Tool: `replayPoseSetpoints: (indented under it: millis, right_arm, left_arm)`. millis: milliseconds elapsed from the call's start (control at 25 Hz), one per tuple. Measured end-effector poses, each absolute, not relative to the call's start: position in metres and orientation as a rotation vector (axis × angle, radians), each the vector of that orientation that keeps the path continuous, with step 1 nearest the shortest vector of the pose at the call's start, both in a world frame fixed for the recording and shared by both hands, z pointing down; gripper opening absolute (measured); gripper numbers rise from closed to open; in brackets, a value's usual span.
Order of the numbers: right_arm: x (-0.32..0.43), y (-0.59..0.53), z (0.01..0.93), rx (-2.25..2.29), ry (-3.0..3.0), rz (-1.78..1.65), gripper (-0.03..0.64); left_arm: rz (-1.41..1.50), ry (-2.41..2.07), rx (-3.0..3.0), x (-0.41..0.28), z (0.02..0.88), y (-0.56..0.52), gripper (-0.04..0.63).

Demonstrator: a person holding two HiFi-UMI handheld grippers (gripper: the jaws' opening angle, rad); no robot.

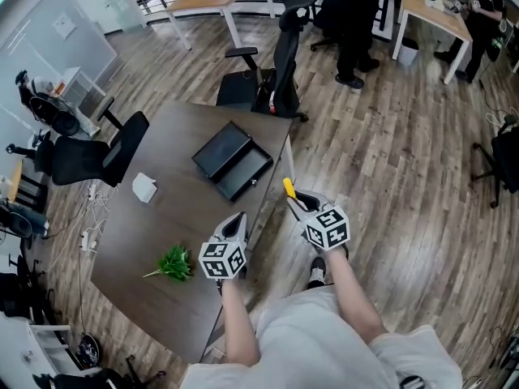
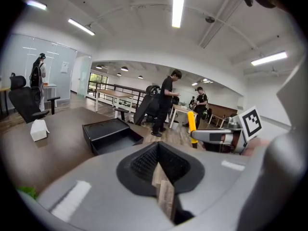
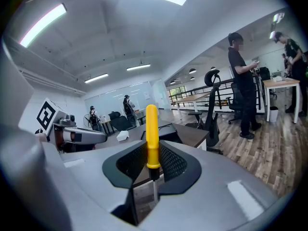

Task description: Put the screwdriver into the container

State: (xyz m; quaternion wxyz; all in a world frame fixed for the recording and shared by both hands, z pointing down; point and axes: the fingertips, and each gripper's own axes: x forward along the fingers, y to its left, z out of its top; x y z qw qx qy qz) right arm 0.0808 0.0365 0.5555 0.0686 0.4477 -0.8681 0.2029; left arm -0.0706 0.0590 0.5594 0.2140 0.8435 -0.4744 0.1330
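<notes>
Nearest to the person, the left gripper (image 1: pixel 238 221) is held over the near right edge of the dark brown worktop (image 1: pixel 162 217). In the left gripper view its jaws are seen pressed together with nothing between them (image 2: pixel 161 182). The right gripper (image 1: pixel 293 199) is held just beside the worktop, over the wooden plank floor (image 1: pixel 389 160). It is closed on the screwdriver (image 3: pixel 152 136), which is gripped at the metal shaft, with the yellow handle standing upright above the jaws.

A small green plant (image 1: pixel 173 262) and a white box (image 1: pixel 144 187) are seen on the worktop from the head view. In the left gripper view only a green trace is shown at the lower left edge.

Further on the worktop the black container (image 1: pixel 231 160) lies open, its lid folded back flat beside it. Only its dark inside is seen. The screwdriver is near it but apart from it.

Black office chairs (image 1: pixel 105 156) are placed around the worktop. Light wooden desks and standing persons (image 1: pixel 357 23) are seen at the far side. The ceiling lights are shown only in the gripper views.
</notes>
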Motion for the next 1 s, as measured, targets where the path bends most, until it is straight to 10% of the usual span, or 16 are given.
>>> replayPoseSetpoints:
  millis: [1000]
  right_arm:
    - [0.12, -0.025, 0.578, 1.261, -2.659, 0.734, 0.075]
  left_arm:
    - [0.401, -1.369, 2.25, -0.038, 0.589, 0.015, 0.054]
